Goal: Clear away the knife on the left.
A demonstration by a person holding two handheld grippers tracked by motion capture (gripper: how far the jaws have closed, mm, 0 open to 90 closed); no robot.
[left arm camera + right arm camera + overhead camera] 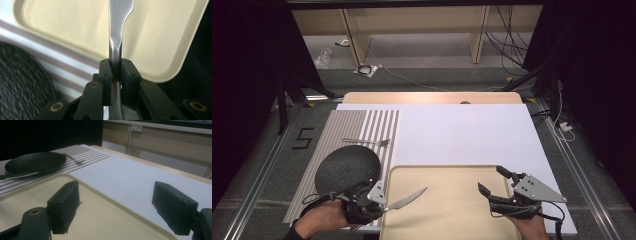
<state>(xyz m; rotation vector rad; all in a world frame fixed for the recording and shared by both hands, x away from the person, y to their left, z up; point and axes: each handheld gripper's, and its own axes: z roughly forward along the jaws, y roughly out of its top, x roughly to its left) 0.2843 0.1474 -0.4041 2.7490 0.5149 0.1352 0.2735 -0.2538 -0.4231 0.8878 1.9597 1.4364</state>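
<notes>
A silver knife [407, 198] gleams above a pale cream tray [447, 172], clamped in the black left gripper [379, 205], while the right gripper [493, 181] is black too, topped by a grey plate. To the left, a textured black plate [347, 169] sits on a placemat [337, 132] striped grey and white, with a silver fork [367, 142] beyond it. A white sheet [462, 132] covers the light wooden table [422, 97].

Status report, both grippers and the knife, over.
Left gripper shut on knife, blade over tray. Right gripper open, empty, above tray. Plate and fork on placemat, nothing blocking.
</notes>
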